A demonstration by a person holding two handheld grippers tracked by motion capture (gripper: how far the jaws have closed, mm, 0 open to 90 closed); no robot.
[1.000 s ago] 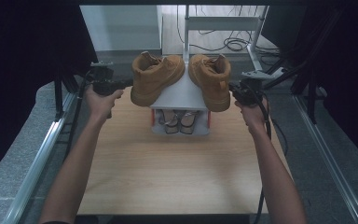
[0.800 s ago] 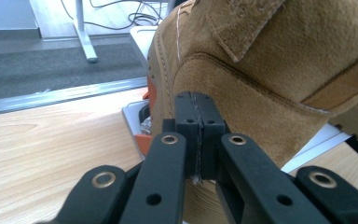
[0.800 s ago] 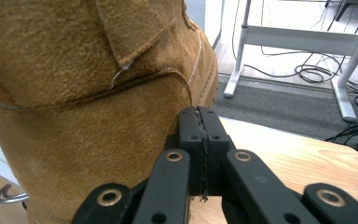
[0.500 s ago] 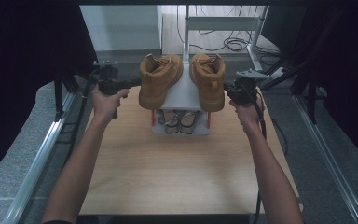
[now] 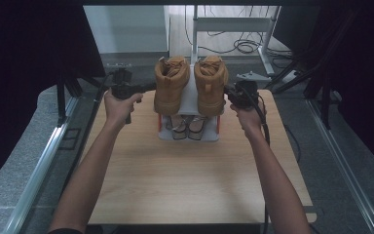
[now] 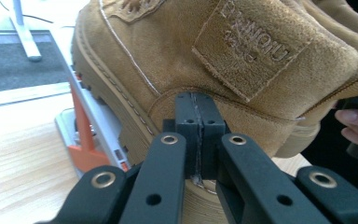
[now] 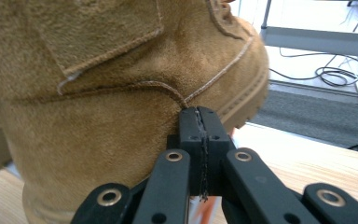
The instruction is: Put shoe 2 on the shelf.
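Two tan suede boots stand on top of a small white shoe rack [image 5: 190, 135], toes pointing away from me. My left gripper [image 5: 149, 87] is shut, and its tips rest against the outer side of the left boot [image 5: 171, 84]. In the left gripper view the closed left gripper [image 6: 196, 99] meets that left boot [image 6: 233, 56] low at the heel. My right gripper [image 5: 227, 92] is shut too, with its tips against the outer side of the right boot [image 5: 211, 83]. The right gripper view shows the right gripper [image 7: 197, 113] touching that right boot [image 7: 93, 98]. Nothing sits between either pair of jaws.
A pair of sandals [image 5: 187, 127] sits on the rack's lower shelf, between orange posts [image 6: 83, 135]. The rack stands at the far middle of a wooden table [image 5: 185, 185]. Metal rails run along both sides. Cables and a white frame [image 5: 233, 24] lie beyond the table.
Both hands have moved inward toward each other. The boots, splayed apart a second ago, now stand closer together and nearly parallel on the rack.
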